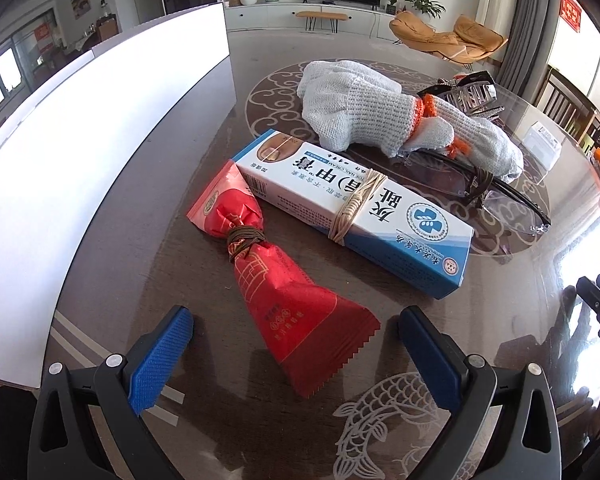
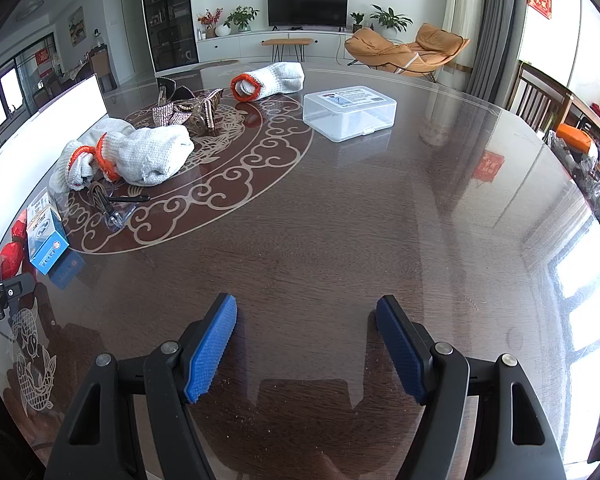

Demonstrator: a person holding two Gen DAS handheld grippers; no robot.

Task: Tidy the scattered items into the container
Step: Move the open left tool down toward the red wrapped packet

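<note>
My left gripper (image 1: pixel 296 320) is open, its blue pads on either side of the near end of a red snack packet (image 1: pixel 276 280) tied with a brown band. Behind the packet lies a white-and-blue cream box (image 1: pixel 352 208) with a beige band around it. Beyond that are white knit gloves (image 1: pixel 364 108) over clear glasses (image 1: pixel 496 196) and a hair claw (image 1: pixel 464 92). The white container (image 1: pixel 80 168) stands to the left. My right gripper (image 2: pixel 306 320) is open over bare table, holding nothing. The gloves (image 2: pixel 148 156), glasses (image 2: pixel 112 204) and box (image 2: pixel 46 240) lie far to its left.
Another rolled glove (image 2: pixel 268 80) and a clear lidded plastic box (image 2: pixel 348 112) sit at the far side of the round glass-topped table (image 2: pixel 360 220). A beaded hair claw (image 2: pixel 188 112) lies near the table's middle. Chairs stand beyond the right rim.
</note>
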